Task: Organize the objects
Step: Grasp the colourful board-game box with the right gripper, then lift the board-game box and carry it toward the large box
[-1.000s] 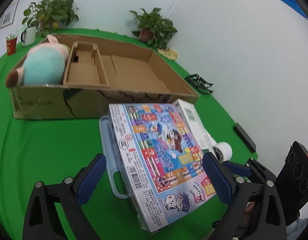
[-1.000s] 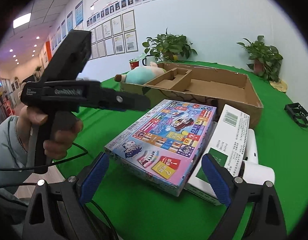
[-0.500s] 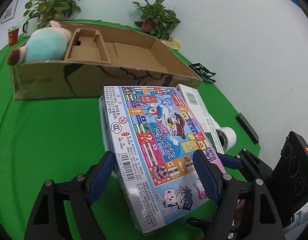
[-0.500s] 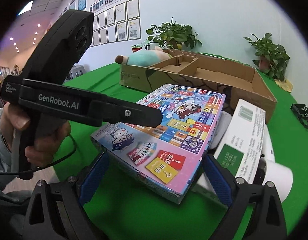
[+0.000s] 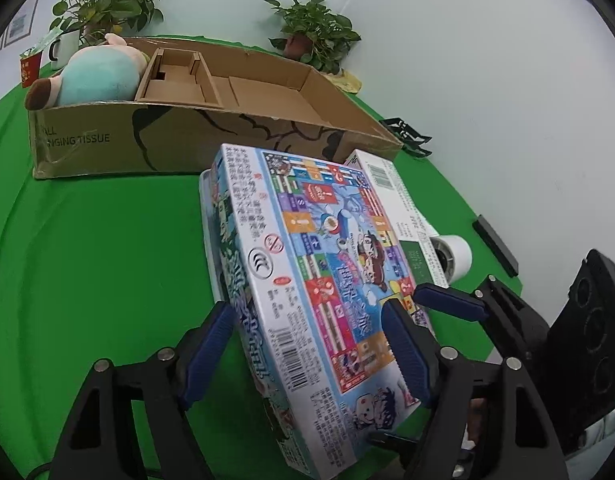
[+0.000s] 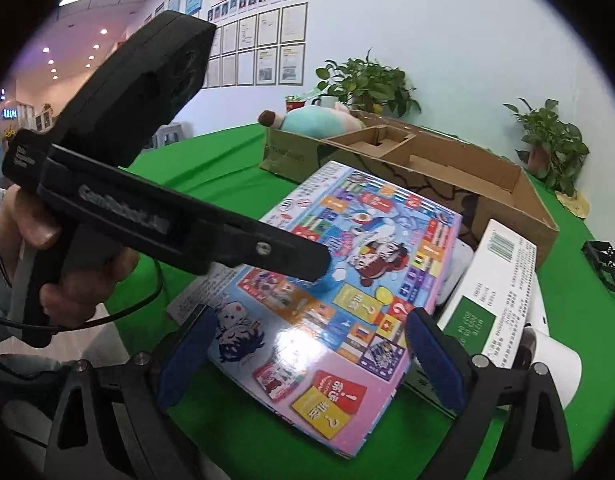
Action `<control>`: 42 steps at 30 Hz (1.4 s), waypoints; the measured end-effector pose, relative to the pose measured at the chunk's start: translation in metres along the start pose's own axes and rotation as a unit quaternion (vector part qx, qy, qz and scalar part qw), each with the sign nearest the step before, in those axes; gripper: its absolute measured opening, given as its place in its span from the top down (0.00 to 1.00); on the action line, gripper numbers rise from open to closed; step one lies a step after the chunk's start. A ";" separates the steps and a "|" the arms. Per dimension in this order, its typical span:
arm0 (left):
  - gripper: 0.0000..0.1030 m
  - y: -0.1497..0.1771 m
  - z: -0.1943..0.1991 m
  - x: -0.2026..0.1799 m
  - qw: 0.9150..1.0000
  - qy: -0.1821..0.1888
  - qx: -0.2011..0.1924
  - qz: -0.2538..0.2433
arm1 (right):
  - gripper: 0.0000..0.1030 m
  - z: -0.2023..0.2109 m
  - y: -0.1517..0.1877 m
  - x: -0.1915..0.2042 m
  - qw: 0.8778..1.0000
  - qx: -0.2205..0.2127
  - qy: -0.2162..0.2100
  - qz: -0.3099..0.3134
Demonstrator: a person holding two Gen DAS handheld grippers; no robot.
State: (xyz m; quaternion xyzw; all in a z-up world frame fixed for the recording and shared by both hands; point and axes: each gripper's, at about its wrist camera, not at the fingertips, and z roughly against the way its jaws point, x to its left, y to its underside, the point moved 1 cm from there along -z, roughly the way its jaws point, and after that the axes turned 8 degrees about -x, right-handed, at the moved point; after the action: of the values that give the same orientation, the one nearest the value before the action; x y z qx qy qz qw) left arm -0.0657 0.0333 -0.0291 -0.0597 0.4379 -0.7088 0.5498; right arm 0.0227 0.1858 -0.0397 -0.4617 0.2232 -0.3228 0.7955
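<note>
A colourful board-game box (image 5: pixel 331 264) lies tilted on a pale blue case (image 5: pixel 206 204) and a white-and-green carton (image 5: pixel 391 200), in front of a long cardboard box (image 5: pixel 179 140). My left gripper (image 5: pixel 311 328) straddles the game box's near long edge. One pad is beside the printed side face and the other over the top face. Its jaws are closing, with no firm press visible. My right gripper (image 6: pixel 311 356) stands open around the game box's (image 6: pixel 347 280) near corner. A hand holds the left gripper's handle (image 6: pixel 107 200).
A teal plush toy (image 5: pixel 99 76) fills the cardboard box's left end, and cardboard dividers sit mid-box. A white roll (image 5: pixel 455 252) lies beside the carton. Potted plants (image 5: pixel 315 36), two mugs, a black clip (image 5: pixel 407 136) and a black bar (image 5: pixel 495 244) sit on the green cloth.
Both grippers have come forward and down onto the game box. The left jaws have narrowed around its edge. The right jaws keep the same width.
</note>
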 end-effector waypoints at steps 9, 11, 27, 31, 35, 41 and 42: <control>0.41 0.006 -0.001 0.011 0.998 0.025 0.038 0.044 | 0.07 0.011 -0.006 -0.037 0.987 0.025 -0.056 -0.147; 0.44 0.005 0.001 0.013 0.998 0.026 0.040 0.051 | 0.07 0.012 -0.007 -0.042 0.985 0.035 -0.051 -0.162; 0.69 0.005 0.018 0.022 0.996 0.039 0.035 0.077 | 0.38 -0.008 0.008 -0.065 0.949 0.110 -0.027 -0.293; 0.69 0.006 0.021 0.023 0.997 0.033 0.029 0.071 | 0.39 -0.015 0.017 -0.069 0.936 0.120 -0.031 -0.331; 0.69 0.007 0.021 0.026 0.996 0.035 0.028 0.074 | 0.39 -0.018 0.016 -0.067 0.935 0.124 -0.027 -0.331; 0.67 0.010 0.018 0.032 0.995 0.047 0.035 0.082 | 0.41 -0.018 0.013 -0.064 0.941 0.119 -0.012 -0.317; 0.62 0.011 0.016 0.034 0.994 0.051 0.041 0.091 | 0.41 -0.018 0.013 -0.064 0.941 0.120 -0.013 -0.318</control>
State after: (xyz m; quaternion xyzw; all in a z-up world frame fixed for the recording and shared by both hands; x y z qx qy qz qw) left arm -0.0618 -0.0038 -0.0409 0.0390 0.4393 -0.6756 0.5908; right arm -0.0300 0.2257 -0.0558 -0.4139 0.0140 -0.5769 0.7040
